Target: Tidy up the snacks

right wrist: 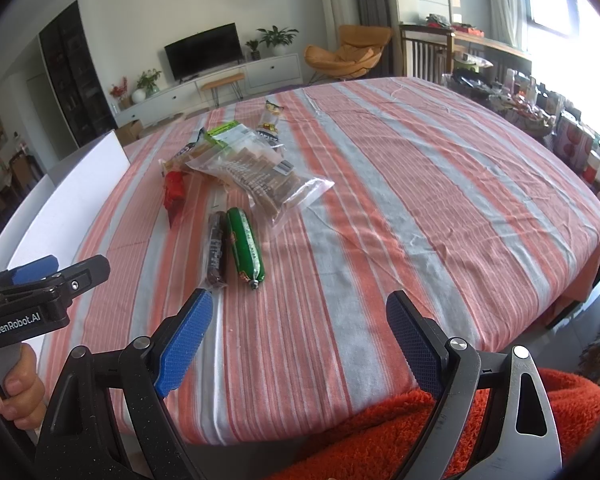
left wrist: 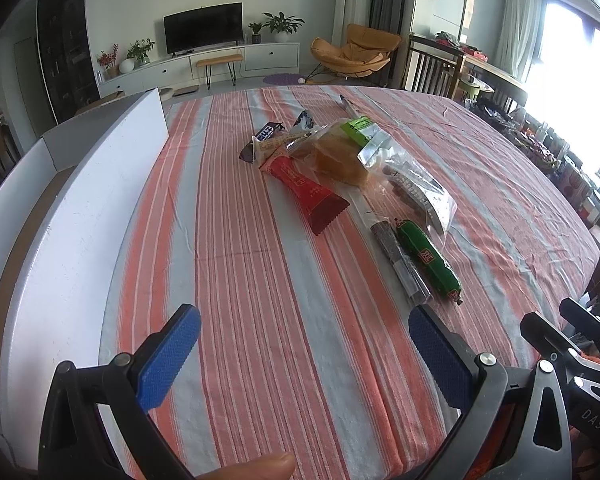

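Several snacks lie in a loose pile on the striped tablecloth (left wrist: 260, 280). A green sausage (left wrist: 428, 260) and a dark stick (left wrist: 400, 266) lie nearest, with a red packet (left wrist: 304, 190), a bagged yellow cake (left wrist: 340, 156) and a clear bag of bars (left wrist: 416, 192) behind. The right wrist view shows the green sausage (right wrist: 245, 244), dark stick (right wrist: 216, 250) and clear bag (right wrist: 260, 180). My left gripper (left wrist: 304, 356) is open and empty, short of the snacks. My right gripper (right wrist: 300, 344) is open and empty near the table's front edge.
A white open cardboard box (left wrist: 80, 208) stands along the table's left side; it also shows in the right wrist view (right wrist: 80, 188). The left gripper's body (right wrist: 40, 292) shows at the left. Living room furniture stands beyond the table.
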`<state>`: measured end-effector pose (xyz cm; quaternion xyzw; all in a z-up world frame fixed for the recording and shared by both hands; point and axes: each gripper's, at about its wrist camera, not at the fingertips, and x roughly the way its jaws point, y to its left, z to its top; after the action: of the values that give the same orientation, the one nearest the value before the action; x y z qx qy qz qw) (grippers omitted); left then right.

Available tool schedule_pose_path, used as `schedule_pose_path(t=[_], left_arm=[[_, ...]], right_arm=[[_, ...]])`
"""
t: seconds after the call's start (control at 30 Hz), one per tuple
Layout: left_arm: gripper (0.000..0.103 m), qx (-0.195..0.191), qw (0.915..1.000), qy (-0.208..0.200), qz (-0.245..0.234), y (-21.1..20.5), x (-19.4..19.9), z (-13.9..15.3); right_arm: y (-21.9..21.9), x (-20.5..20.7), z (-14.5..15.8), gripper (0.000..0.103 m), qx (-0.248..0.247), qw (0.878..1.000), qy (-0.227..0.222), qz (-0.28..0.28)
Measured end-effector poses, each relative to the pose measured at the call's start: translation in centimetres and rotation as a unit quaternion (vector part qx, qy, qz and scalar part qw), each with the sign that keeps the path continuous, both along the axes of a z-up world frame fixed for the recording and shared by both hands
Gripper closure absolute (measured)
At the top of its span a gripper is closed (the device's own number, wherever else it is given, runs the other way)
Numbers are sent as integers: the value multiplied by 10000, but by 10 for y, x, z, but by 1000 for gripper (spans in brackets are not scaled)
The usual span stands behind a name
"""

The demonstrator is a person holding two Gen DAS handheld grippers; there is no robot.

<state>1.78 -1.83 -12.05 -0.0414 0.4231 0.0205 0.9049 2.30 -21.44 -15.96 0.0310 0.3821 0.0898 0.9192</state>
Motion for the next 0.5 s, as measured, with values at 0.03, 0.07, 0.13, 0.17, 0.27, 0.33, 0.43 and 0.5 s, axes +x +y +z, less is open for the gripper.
schedule_pose_path(t=[0.03, 0.07, 0.13, 0.17, 0.27, 0.33, 0.43, 0.5], left_arm=[[0, -12, 10000, 32, 5, 1, 1, -2], [0, -17, 10000, 64, 3, 1, 3, -5], [0, -6, 9999, 141, -28, 1, 9, -12], [0, 10, 9998, 200, -38, 1, 12, -17], [0, -4, 9992, 389, -78, 0, 22, -31], [0, -11, 9987, 496, -77, 0, 27, -39], [0, -23, 9981, 615, -52, 1, 31, -49], [0, 0, 9975, 701, -39, 2, 32, -55]], right_arm=[[0, 0, 0, 12, 0, 10000, -8, 1], [0, 0, 0, 12, 1, 10000, -9, 4], [1, 0, 0, 12, 4, 10000, -1, 4], [1, 0, 0, 12, 6, 10000, -2, 5], [1, -1, 0, 12, 44, 10000, 52, 9], [2, -1, -1, 12, 65, 10000, 73, 4], [2, -1, -1, 12, 96, 10000, 13, 4], [-2, -1, 0, 12, 157, 9999, -67, 4]])
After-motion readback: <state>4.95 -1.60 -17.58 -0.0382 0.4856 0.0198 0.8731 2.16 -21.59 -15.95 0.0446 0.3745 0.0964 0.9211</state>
